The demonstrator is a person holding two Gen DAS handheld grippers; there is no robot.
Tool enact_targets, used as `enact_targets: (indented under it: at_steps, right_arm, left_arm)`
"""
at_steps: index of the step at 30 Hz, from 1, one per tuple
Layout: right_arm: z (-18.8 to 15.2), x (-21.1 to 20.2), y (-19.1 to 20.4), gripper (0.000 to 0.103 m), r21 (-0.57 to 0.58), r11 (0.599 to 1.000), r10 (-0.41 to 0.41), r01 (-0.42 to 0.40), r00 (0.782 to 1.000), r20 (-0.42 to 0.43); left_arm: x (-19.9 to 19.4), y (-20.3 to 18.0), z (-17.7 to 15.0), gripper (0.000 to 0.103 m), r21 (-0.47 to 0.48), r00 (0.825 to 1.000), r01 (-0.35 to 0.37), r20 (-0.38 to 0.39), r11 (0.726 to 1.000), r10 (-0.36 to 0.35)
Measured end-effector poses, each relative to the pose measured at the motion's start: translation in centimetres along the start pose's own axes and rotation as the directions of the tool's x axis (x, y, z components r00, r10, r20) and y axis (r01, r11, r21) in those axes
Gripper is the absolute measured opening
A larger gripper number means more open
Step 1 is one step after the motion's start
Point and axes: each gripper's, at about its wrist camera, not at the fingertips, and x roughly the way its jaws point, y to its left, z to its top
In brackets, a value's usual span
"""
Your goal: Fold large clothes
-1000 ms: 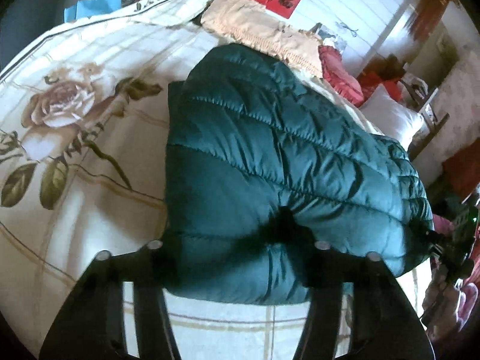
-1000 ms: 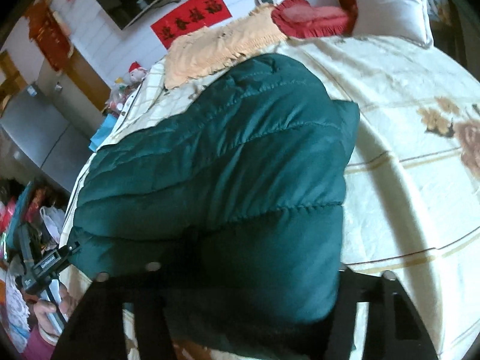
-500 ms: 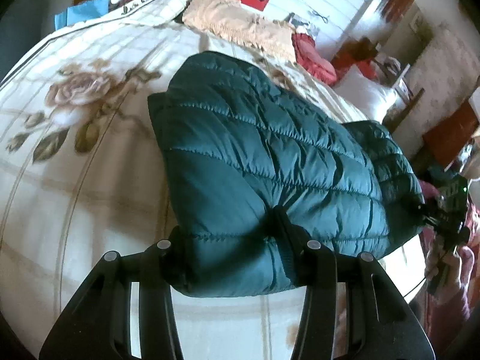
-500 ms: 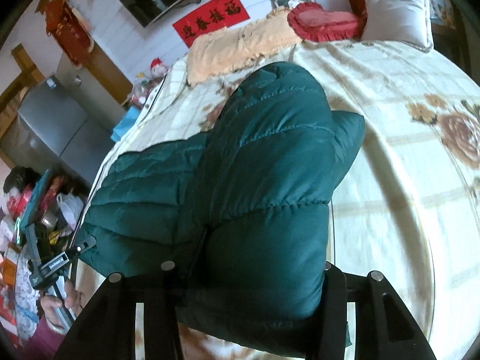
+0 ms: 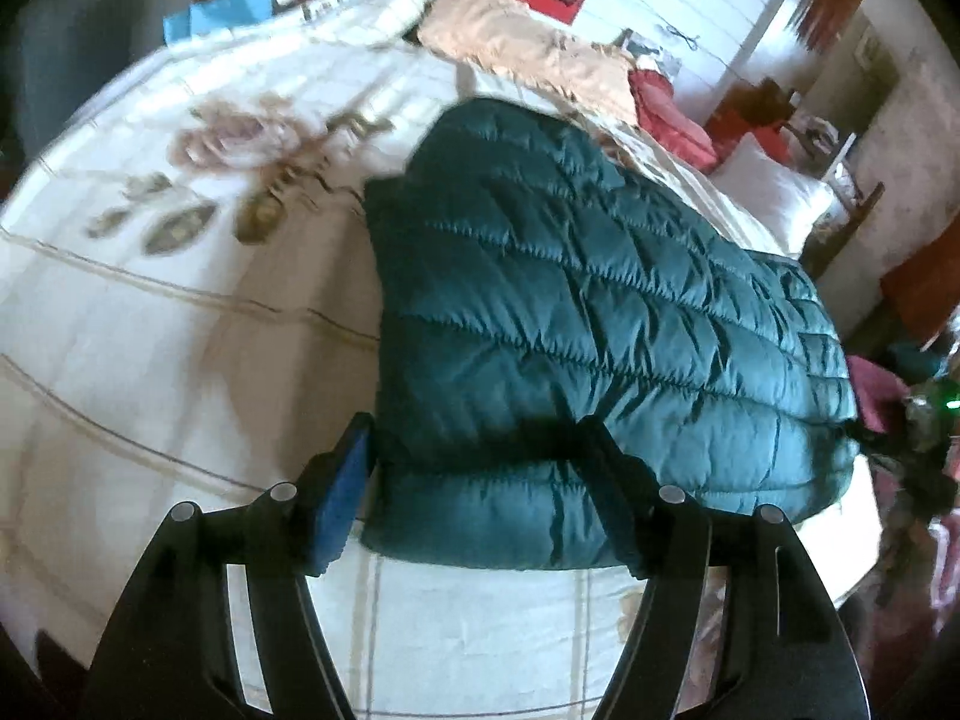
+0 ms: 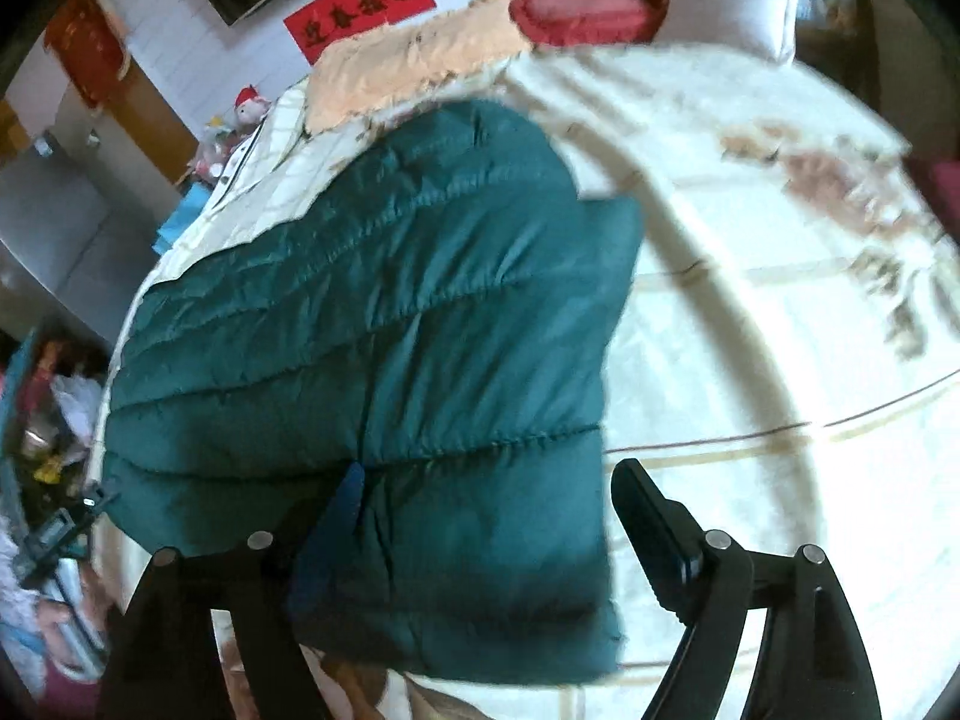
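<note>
A dark green quilted jacket (image 5: 570, 324) lies folded on the cream bedspread (image 5: 180, 348). My left gripper (image 5: 474, 423) sits at its near end with the jaws opening. The blue-padded finger (image 5: 342, 486) stands just off the jacket's side and the other finger (image 5: 606, 480) rests on the fabric without pinching it. In the right wrist view the jacket (image 6: 390, 330) fills the middle. My right gripper (image 6: 491, 468) is also opening over its near corner. One padded finger (image 6: 348, 498) lies on the fabric and the other finger (image 6: 648, 522) is out over the bedspread (image 6: 780, 360).
A peach blanket (image 5: 528, 48), a red folded cloth (image 5: 666, 114) and a white pillow (image 5: 774, 192) lie at the head of the bed. A red banner (image 6: 360, 6) hangs on the wall. Cluttered items (image 6: 54, 420) crowd the floor beside the bed.
Both grippers were shut on the jacket's near ends and drew back with it. Now both have opened and let go, and the jacket rests folded on the bed.
</note>
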Motion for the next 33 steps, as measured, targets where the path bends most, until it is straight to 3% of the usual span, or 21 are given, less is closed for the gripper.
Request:
enact_targets:
  at_steps: [9,13,17,25,33]
  right_arm:
    - [-0.5,-6.2,4.2,0.082,-0.094,0.993,-0.05,0.068,0.981,0.189]
    - [-1.4,-7.1,7.5,0.084,-0.162,0.98,-0.074,0.115,0.969,0.237]
    - [-2.8,-7.2,8.8,0.092,-0.162,0.981,-0.06,0.102,0.967,0.247]
    - [-4.9,-6.1,11.4,0.092,-0.102,0.99,-0.07,0.098,0.967,0.246]
    - [-6.3,-5.3,13.4,0.092,-0.117,0.989,-0.061,0.089,0.972,0.229]
  left_arm:
    - [-3.1,-4.2,0.0,0.068,0.102,0.986,-0.106,0.14,0.989,0.091]
    - [-3.4,-5.5,-0.6,0.068,0.11,0.984,-0.103,0.156,0.988,0.086]
    - [-3.3,-7.0,-1.3,0.068,0.113,0.981,-0.121,0.165,0.986,0.101]
    - [-3.2,-8.9,-2.9,0.068,0.118,0.977,-0.129,0.183,0.985,0.107]
    - [-2.9,-10.1,-3.9,0.068,0.142,0.975,-0.151,0.186,0.978,0.123]
